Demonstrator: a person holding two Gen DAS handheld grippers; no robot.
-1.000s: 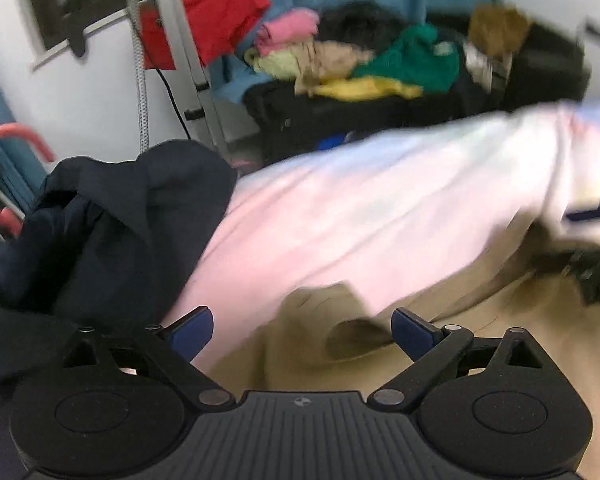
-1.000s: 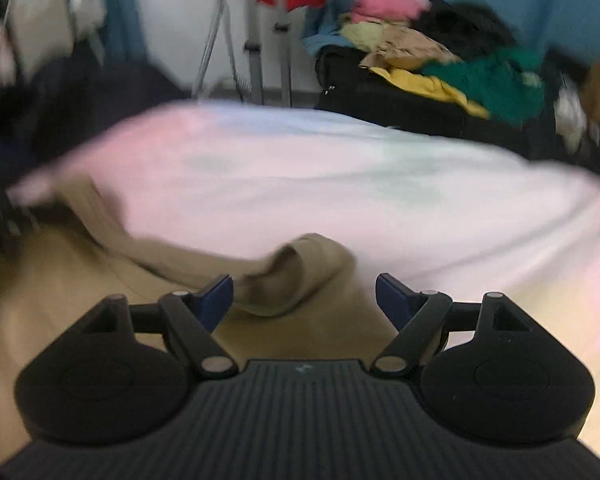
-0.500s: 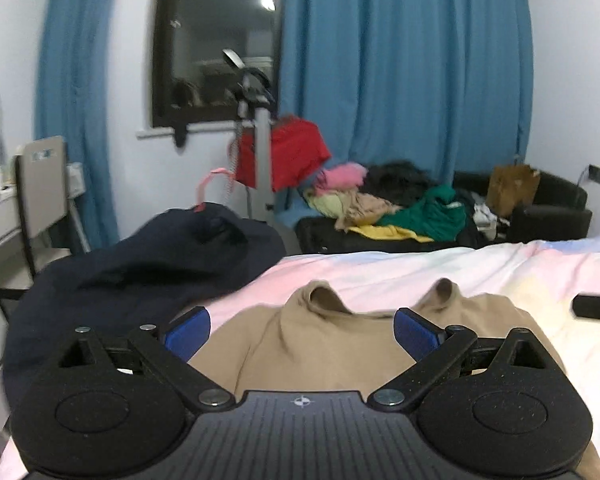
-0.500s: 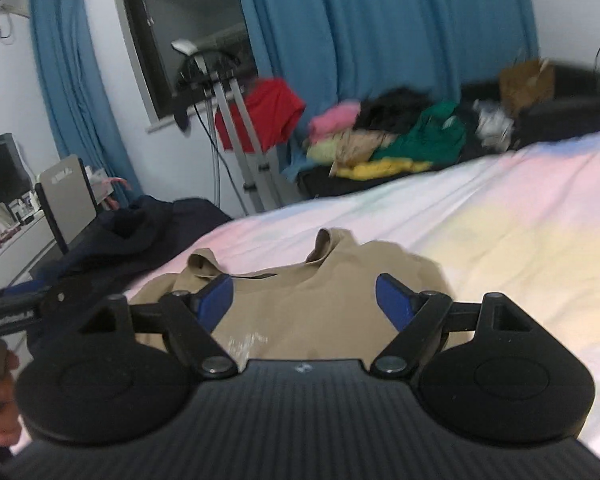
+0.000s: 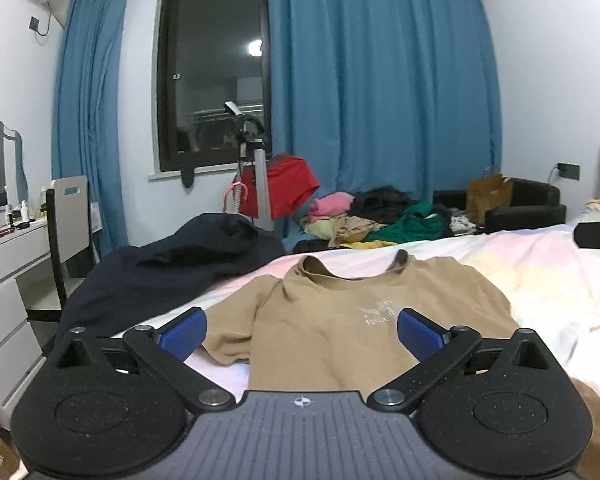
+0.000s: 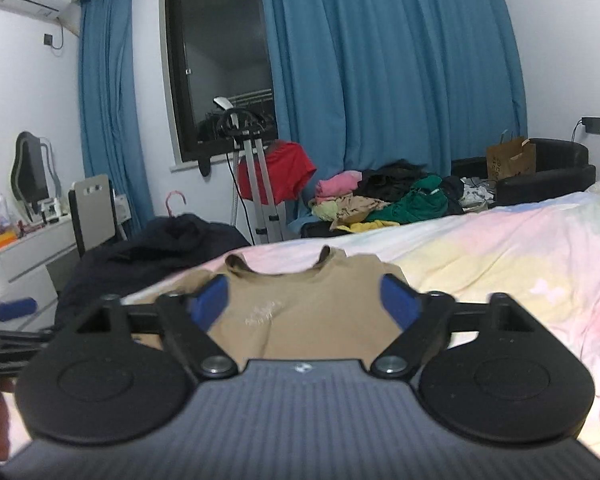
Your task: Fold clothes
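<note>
Blue curtains (image 5: 380, 100) and a dark window (image 5: 212, 92) back a bedroom where a bed with a pastel pink, yellow and blue sheet (image 5: 540, 280) fills the near ground. On that sheet a tan short-sleeved T-shirt with a small pale chest print (image 5: 360, 320) lies spread face up, collar toward the far side, its left sleeve reaching toward a heap of dark navy clothing (image 5: 172, 276) at the left edge of the bed. More garments sit in a mixed pile (image 6: 380, 200) on the far side.

Both tools hang above the near hem. The left gripper (image 5: 302, 330) has its blue pads wide apart with nothing between them; the right gripper (image 6: 302, 300) is opening its jaws, and no cloth is caught there either.

By my judgement the shirt is laid out and the folding itself is not yet begun. The next move calls for 1 gripper to drop onto a sleeve or side edge, pinch the fabric cleanly, and carry it across toward the middle without dragging the body of the shirt
</note>
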